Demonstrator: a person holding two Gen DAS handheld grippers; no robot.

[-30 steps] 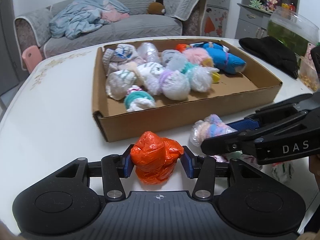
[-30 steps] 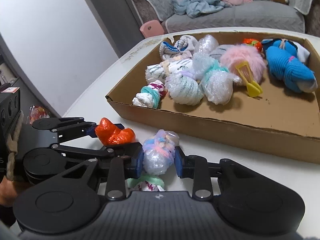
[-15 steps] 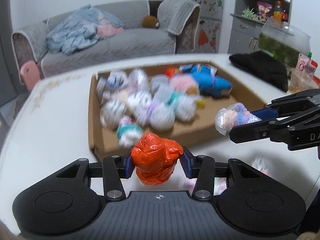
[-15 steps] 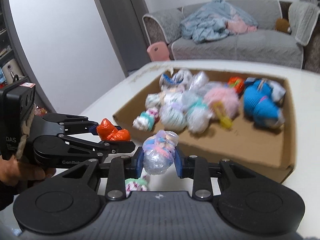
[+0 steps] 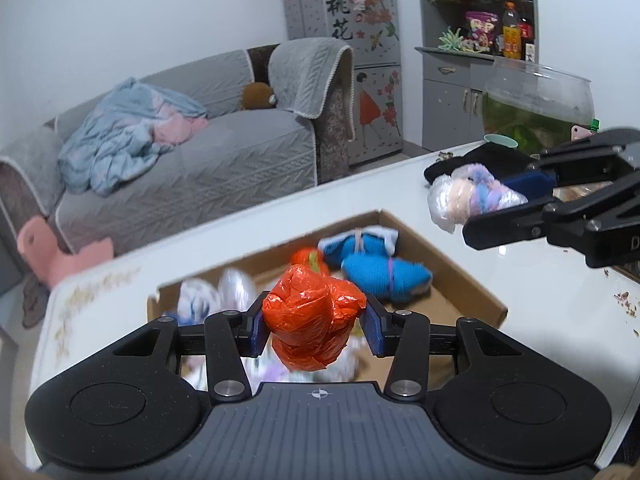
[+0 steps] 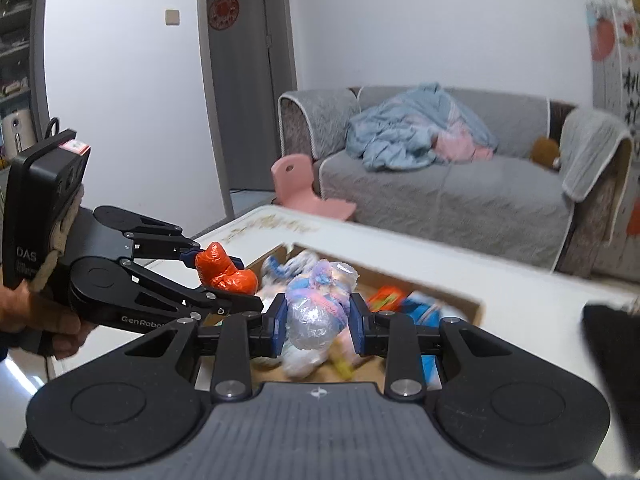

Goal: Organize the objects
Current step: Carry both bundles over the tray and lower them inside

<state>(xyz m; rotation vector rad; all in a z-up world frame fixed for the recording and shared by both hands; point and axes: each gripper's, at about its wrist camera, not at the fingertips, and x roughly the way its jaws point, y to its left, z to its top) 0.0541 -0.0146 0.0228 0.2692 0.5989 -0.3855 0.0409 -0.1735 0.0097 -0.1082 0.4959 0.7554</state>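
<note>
My left gripper is shut on an orange plastic-wrapped bundle and holds it in the air above the cardboard box. My right gripper is shut on a clear-wrapped pastel bundle, also held above the box. In the left wrist view the right gripper and its pastel bundle hang at the upper right. In the right wrist view the left gripper with the orange bundle is at the left. Several wrapped bundles, a blue one among them, lie in the box.
The box sits on a white table. A black cloth and a glass fish bowl stand at the table's far right. A grey sofa and a pink child's chair are beyond the table.
Both grippers have lifted their bundles off the table and moved forward over the box. The views have tilted upward, so the box now sits low in both.
</note>
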